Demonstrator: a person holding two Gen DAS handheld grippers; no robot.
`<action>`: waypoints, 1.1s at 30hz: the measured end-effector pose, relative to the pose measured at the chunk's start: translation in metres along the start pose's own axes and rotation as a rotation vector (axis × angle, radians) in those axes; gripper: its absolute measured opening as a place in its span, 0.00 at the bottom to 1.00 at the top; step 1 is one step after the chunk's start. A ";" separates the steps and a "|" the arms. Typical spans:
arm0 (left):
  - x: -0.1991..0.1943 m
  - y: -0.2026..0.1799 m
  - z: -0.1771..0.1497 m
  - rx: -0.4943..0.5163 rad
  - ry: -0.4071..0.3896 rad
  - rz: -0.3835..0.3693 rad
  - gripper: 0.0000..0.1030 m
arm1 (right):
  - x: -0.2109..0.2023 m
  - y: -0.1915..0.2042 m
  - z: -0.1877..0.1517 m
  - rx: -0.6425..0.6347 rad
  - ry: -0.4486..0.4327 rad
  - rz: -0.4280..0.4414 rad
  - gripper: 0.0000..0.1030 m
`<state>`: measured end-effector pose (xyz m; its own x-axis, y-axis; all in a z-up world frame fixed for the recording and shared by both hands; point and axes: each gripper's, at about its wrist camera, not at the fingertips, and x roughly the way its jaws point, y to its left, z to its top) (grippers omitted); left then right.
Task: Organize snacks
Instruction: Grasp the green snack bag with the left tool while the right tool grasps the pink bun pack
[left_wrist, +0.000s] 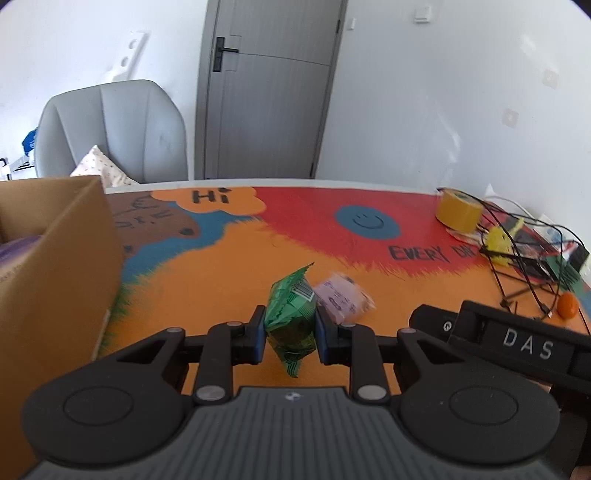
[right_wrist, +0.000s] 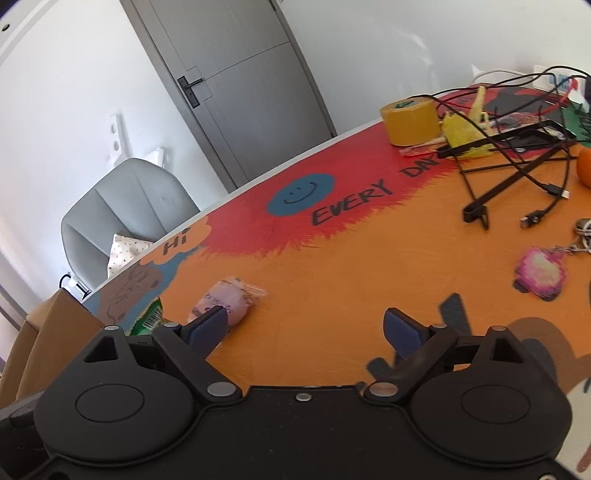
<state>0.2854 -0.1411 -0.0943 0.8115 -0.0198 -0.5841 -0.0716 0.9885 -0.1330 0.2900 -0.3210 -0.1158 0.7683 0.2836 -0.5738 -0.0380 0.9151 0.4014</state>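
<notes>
The left gripper (left_wrist: 290, 334) pinches the green packet (left_wrist: 291, 317) just above the worktop (left_wrist: 229, 280), likely bound for the box (left_wrist: 55, 266) at left, while the right gripper (right_wrist: 304, 326) hangs open near the pink packet (right_wrist: 229, 301).

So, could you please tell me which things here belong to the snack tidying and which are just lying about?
Part of the job:
green snack packet, clamped in the left gripper
pink snack packet
cardboard box

Just lying about:
yellow tape roll
black cables
orange fruit
pink keychain
</notes>
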 end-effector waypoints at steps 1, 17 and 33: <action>0.000 0.004 0.002 -0.007 -0.004 0.010 0.25 | 0.002 0.004 0.001 -0.006 0.002 0.004 0.89; 0.013 0.047 0.011 -0.114 0.005 0.065 0.25 | 0.040 0.045 0.013 -0.058 0.065 0.020 0.86; 0.026 0.049 0.008 -0.125 0.008 0.091 0.25 | 0.076 0.067 0.013 -0.130 0.092 -0.035 0.87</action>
<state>0.3074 -0.0922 -0.1099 0.7936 0.0669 -0.6048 -0.2163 0.9600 -0.1776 0.3543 -0.2422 -0.1232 0.7093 0.2703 -0.6510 -0.0990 0.9526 0.2877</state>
